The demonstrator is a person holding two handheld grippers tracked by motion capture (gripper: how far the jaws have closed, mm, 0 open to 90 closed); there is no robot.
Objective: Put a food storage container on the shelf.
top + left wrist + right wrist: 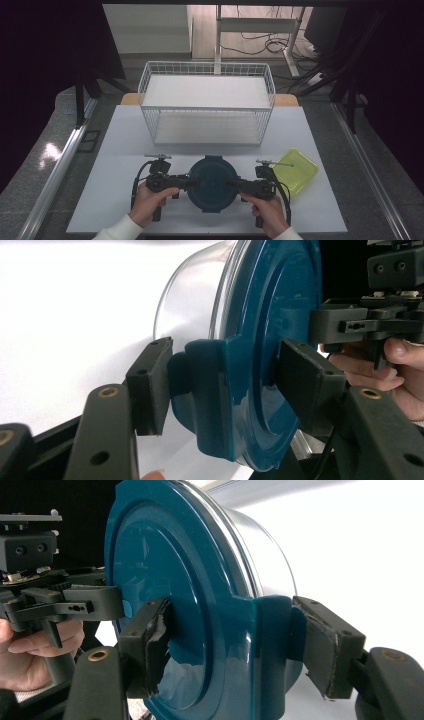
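Nearest the person, at the front edge of the white table (125, 150), two hands hold a gripper each. Between them sits a round clear container with a dark teal lid (212, 181). Left gripper (192, 181) has its jaws closed onto the lid's side latch tab (205, 395), pads pressing both faces. Right gripper (231, 183) clamps the opposite latch tab (270, 650) the same way. Just right of the container lies a yellow-green rectangular lid (296, 171). Farther back stands a white wire basket (206, 102), two-tiered.
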